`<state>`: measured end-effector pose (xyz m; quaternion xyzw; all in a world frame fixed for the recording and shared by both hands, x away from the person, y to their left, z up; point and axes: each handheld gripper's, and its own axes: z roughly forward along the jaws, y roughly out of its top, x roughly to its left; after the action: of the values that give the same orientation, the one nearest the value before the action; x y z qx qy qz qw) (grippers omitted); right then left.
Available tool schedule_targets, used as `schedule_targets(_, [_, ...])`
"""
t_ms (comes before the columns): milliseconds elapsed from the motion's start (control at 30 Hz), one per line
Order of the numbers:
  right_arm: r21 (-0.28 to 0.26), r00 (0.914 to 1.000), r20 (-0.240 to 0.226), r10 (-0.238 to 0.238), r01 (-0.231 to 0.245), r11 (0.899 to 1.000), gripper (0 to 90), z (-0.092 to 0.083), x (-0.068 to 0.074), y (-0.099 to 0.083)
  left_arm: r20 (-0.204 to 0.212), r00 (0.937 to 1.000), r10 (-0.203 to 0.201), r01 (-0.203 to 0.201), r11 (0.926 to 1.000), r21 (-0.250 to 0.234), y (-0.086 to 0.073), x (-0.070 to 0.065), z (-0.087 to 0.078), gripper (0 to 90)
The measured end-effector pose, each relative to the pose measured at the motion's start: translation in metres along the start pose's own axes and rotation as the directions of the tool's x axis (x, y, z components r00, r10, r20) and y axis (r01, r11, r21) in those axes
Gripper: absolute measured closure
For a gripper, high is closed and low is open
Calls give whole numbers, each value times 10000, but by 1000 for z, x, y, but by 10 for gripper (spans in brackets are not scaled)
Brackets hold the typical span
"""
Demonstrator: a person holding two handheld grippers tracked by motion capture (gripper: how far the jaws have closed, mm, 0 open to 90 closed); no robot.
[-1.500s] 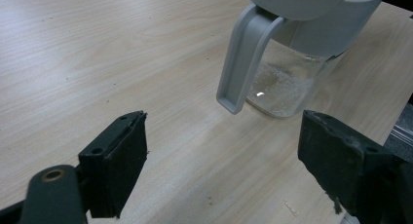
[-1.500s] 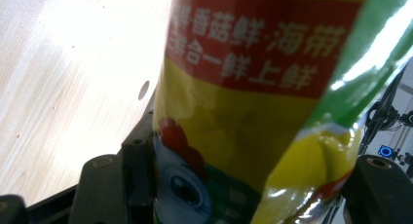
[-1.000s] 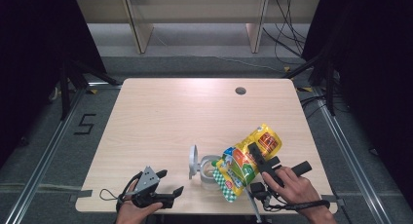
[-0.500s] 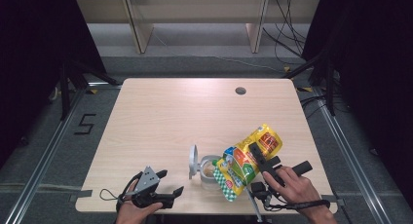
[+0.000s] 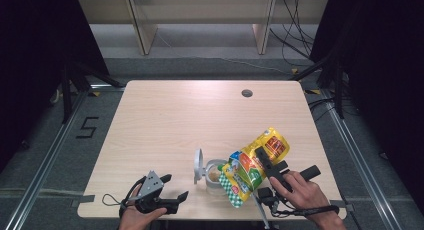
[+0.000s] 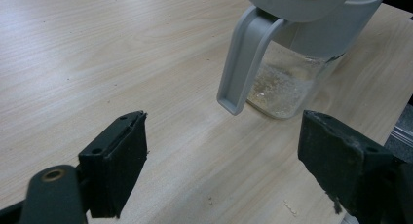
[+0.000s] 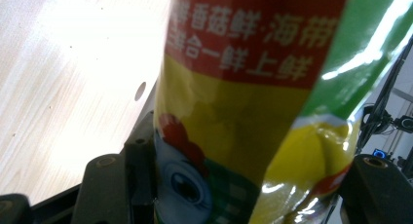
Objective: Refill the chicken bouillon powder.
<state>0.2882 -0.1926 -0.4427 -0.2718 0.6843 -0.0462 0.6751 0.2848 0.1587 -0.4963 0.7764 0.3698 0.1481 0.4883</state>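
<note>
Pouch: one glossy, crinkled foil seasoning pouch (image 5: 252, 162), yellow, green and red, printed with a cartoon chicken; it hangs tilted over the jar at the near right of the table, lower corner down at the jar's mouth.
Right gripper: right gripper (image 5: 265, 162) is clamped on the pouch, its black jaws pressing the foil from both sides.
Jar: one clear glass jar (image 5: 216, 177) with a grey plastic collar and a flipped-up round lid (image 5: 198, 165), standing upright just left of the pouch, a thin layer of pale granules at the bottom.
Left gripper: left gripper (image 5: 170, 187) rests low at the near edge, well left of the jar, jaws spread wide with nothing between them.
Table: one light wood-grain table (image 5: 165, 120), matte, with a single round cable hole (image 5: 246, 93) at the far right.
Left gripper view: shows the jar's grey loop handle (image 6: 241, 63) and granules (image 6: 275, 87) through the glass, plus a few crumbs on the wood.
Right gripper view: shows the pouch (image 7: 243, 102) up close, red band with white characters and bright glare on the foil.
High view: shows the person's two hands and the whole layout.
</note>
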Motion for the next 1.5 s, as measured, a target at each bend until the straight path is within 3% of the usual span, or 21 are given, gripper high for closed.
schedule_targets(67, [18,10000,-37,56,-56,10000,385,0,0,0,-8,10000,0,0,10000,6,0,0,0,179])
schedule_targets(100, [83,9995,-34,307,-307,9995,385,0,1,0,-10,10000,5,-5,10000,21,0,0,0,179])
schedule_targets(767, [105,9996,3,271,-271,9996,386,-1,2,0,-15,10000,58,-58,10000,41,0,1,-1,179])
schedule_targets(967, [-32,9999,57,-110,111,9999,387,0,0,-2,-16,10000,38,-38,10000,22,0,0,-1,179])
schedule_targets(1233, [2,9999,49,-131,131,9999,388,-1,0,-3,-24,10000,49,-48,10000,29,0,1,-1,179])
schedule_targets(1300, [111,9997,14,226,-226,9997,398,-2,2,-3,-24,10000,49,-49,10000,36,0,1,-1,179])
schedule_targets(1333, [56,10000,-17,-85,85,9999,404,-1,-1,-3,-44,10000,42,-42,10000,39,0,1,-1,179])
schedule_targets(1500, [5,10000,5,48,-48,10000,407,-1,1,-3,-75,10000,40,-40,10000,59,0,1,-1,179])
